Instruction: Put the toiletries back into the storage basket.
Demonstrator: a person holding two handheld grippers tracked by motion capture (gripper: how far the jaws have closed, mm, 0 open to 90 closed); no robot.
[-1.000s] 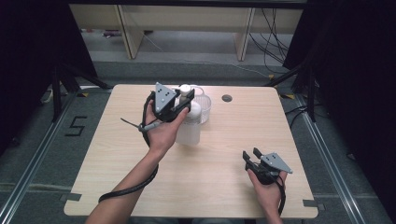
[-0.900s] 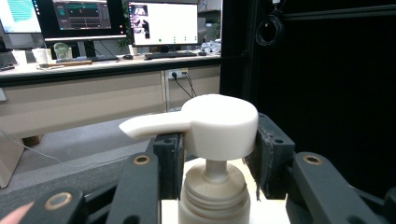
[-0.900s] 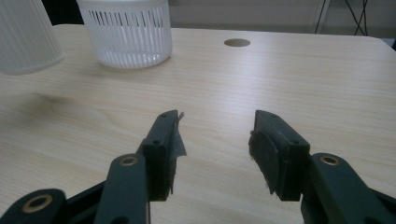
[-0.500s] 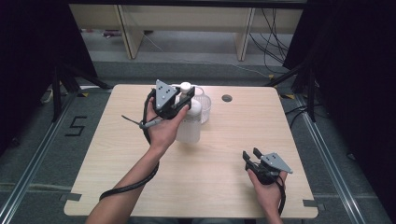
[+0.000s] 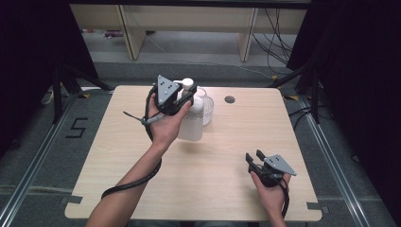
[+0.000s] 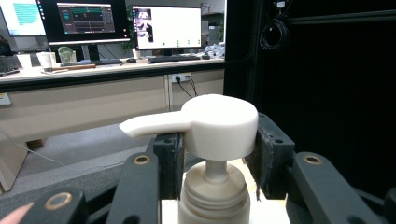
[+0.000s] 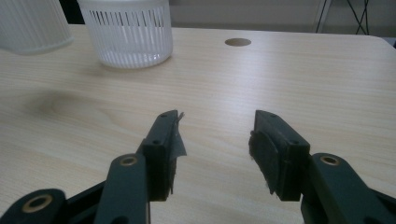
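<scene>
Spanning the dim room, pale wood-grain table (image 5: 198, 189), perhaps laminate.

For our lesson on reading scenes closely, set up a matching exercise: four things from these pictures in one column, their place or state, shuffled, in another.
Things
1. pump bottle
2. slotted white basket
3. right gripper
4. round hole

Places or states
A. open, low over the table's near right
B. in the tabletop, far side
C. lifted, held below its pump head
D. standing on the table behind the bottle

Pairs: 1-C, 2-D, 3-A, 4-B
</scene>
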